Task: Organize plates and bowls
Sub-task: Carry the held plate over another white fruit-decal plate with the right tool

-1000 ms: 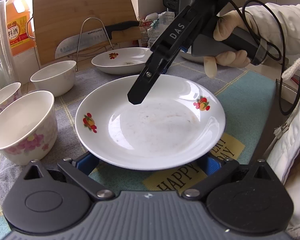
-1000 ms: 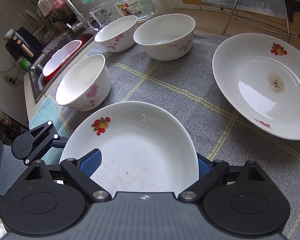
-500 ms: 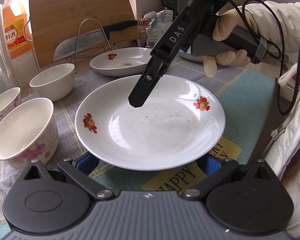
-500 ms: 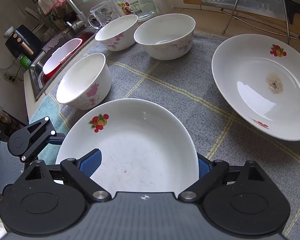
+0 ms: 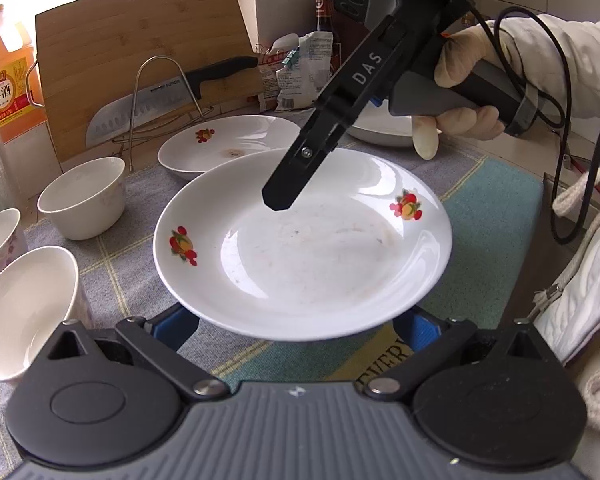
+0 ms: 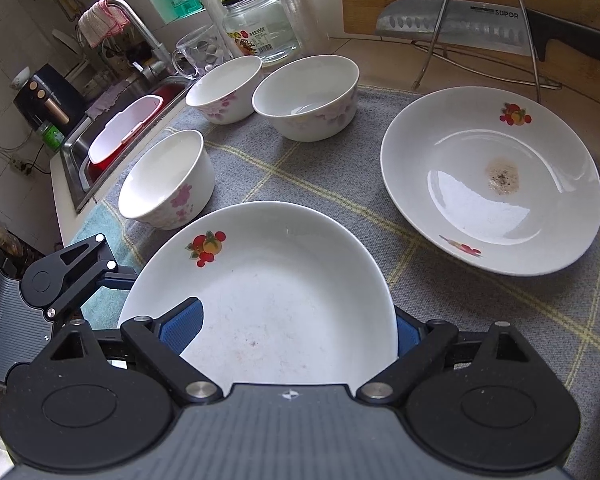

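Both sets of tongs are working one plate [image 5: 304, 248]: the left tongs [image 5: 296, 326] are spread wide with the blue pads at either side of its near rim, and whether they are actually gripping is hard to tell. The right tongs [image 6: 288, 328] are straddling the opposite rim, one finger over the plate. A second plate [image 6: 492, 180] is sitting beside it on the worktop [image 6: 340, 184], three bowls [image 6: 166, 180] nearby.
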The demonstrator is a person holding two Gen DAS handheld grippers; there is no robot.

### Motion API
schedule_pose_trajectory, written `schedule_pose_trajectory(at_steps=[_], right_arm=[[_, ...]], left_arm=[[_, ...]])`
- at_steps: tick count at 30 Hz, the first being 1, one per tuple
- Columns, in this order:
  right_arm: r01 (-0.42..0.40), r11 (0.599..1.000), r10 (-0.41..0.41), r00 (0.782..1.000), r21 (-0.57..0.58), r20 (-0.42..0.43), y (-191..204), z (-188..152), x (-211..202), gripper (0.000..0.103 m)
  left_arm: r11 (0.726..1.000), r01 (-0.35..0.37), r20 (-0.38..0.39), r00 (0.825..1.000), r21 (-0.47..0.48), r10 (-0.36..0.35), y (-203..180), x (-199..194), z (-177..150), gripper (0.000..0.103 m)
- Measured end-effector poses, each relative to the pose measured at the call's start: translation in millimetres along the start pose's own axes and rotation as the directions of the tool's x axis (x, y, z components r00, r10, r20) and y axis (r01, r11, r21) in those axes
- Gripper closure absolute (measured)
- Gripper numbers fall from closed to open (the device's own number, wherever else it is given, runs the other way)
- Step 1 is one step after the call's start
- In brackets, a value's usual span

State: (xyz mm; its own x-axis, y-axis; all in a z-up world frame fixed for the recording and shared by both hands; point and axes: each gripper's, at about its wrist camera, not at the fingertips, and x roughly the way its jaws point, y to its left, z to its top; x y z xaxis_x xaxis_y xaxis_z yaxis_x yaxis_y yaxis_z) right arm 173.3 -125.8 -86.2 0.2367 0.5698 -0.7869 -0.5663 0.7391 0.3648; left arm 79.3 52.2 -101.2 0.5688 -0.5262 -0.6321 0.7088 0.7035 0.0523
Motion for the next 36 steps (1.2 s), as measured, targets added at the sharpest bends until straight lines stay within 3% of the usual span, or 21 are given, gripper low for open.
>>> schedule_pose_trajectory(at_steps=[36], right_arm=[[0.116,0.985,-0.132,0.983,0.129,0.128,-127.5,-51.3,-113.5,0.006]], left_arm=[[0.983,0.151,-0.002,0.988,0.104,-0.151,-69.2,96.3,112.3,0.001]])
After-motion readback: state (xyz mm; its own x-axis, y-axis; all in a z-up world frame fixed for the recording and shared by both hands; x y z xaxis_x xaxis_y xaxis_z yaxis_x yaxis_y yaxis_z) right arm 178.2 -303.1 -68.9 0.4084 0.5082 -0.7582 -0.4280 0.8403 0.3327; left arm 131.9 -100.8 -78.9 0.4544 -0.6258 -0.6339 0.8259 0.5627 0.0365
